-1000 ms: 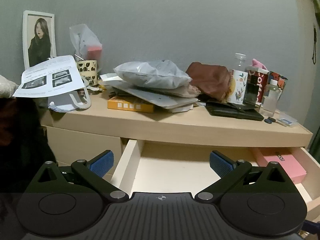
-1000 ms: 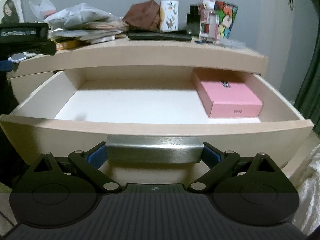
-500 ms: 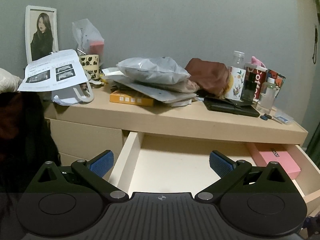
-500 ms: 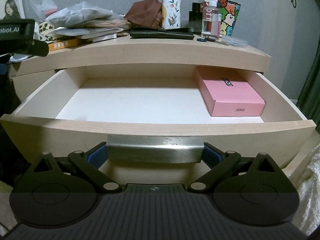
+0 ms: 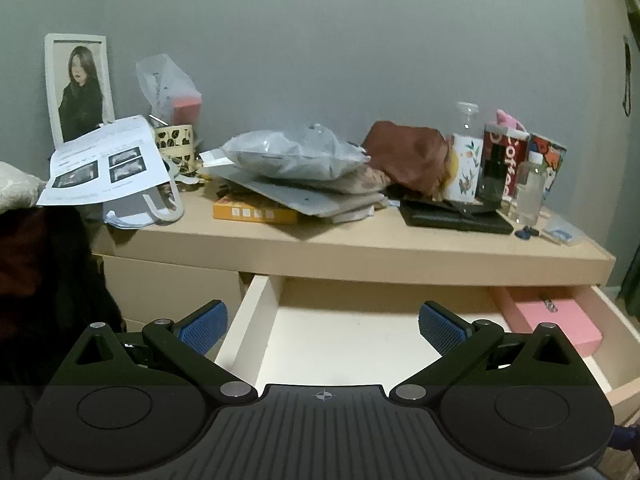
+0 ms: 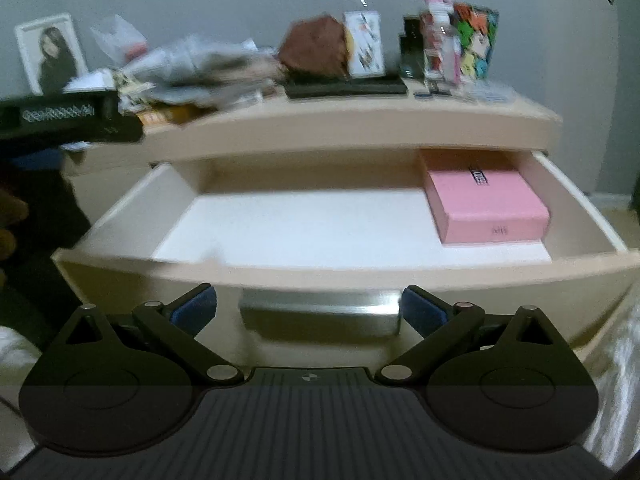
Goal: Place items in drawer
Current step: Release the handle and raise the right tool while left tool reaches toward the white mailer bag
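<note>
The drawer of the beige dresser stands pulled out, its white floor bare except for a pink box at the right end. My right gripper is open in front of the metal handle, with a gap between each blue pad and the handle's ends. My left gripper is open and empty above the drawer's left wall; the pink box lies to its right. On the dresser top lie grey plastic packages, an orange box, a brown pouch and a black case.
A framed photo, a printed sheet over a white bag and a patterned cup crowd the top's left end. Bottles and colourful cups stand at the right end. My left gripper's body shows at the right wrist view's left edge.
My right gripper has drawn back from the handle, so the pads stand apart from it, and its view is blurred by motion. The left gripper has backed away and the drawer shows wider.
</note>
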The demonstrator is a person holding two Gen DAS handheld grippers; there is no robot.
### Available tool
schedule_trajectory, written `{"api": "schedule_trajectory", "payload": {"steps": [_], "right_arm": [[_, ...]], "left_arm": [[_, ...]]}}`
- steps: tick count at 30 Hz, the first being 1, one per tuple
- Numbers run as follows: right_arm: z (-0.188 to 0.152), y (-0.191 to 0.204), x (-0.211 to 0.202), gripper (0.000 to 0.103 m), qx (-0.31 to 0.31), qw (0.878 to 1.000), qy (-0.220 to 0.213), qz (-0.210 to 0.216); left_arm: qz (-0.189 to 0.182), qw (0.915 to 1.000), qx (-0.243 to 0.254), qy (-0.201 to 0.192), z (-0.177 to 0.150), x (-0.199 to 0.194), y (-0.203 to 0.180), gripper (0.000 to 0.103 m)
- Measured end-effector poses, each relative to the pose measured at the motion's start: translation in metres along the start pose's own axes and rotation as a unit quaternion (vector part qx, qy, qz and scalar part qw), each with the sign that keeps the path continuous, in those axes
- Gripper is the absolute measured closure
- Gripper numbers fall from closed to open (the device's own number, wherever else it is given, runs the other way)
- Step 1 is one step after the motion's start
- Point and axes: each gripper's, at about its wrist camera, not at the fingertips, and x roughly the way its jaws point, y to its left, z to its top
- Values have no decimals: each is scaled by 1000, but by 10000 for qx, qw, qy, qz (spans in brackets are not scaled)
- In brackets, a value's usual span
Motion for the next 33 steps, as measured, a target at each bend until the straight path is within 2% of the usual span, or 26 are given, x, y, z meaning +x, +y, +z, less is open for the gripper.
{"api": "schedule_trajectory", "payload": {"steps": [4, 6, 9, 17, 20, 23, 26, 31, 33], "right_arm": [[17, -2, -12, 1, -296, 9977, -595, 147], [28, -8, -14, 1, -361, 9947, -950, 128], [48, -23, -9, 0, -369, 9912, -1262, 176], [93, -53, 25, 0, -450, 9853, -1615, 319], [99, -56, 37, 0, -759, 9802, -1821, 154], [104, -61, 47, 0, -944, 9778, -1873, 13], [105, -70, 59, 0, -838, 9811, -1745, -40], [101, -81, 79, 0, -736, 9850, -1544, -212], [102, -83, 84, 0, -694, 9859, -1502, -249]], "left_arm": [[-18, 9998, -164, -68, 8, -1, 1, 0], [32, 9996, -169, -215, 12, -1, -2, 0], [121, 9987, -183, -465, 18, 1, -6, 0], [218, 9967, -44, -785, 36, 38, -31, 0], [207, 9924, 247, -1186, 41, 55, -49, 0], [85, 9879, 493, -1471, 42, 69, -62, 0], [-9, 9832, 629, -1714, 34, 81, -68, 0], [-159, 9875, 557, -1468, 21, 99, -67, 0], [-107, 9856, 668, -1551, 18, 98, -67, 0]]}}
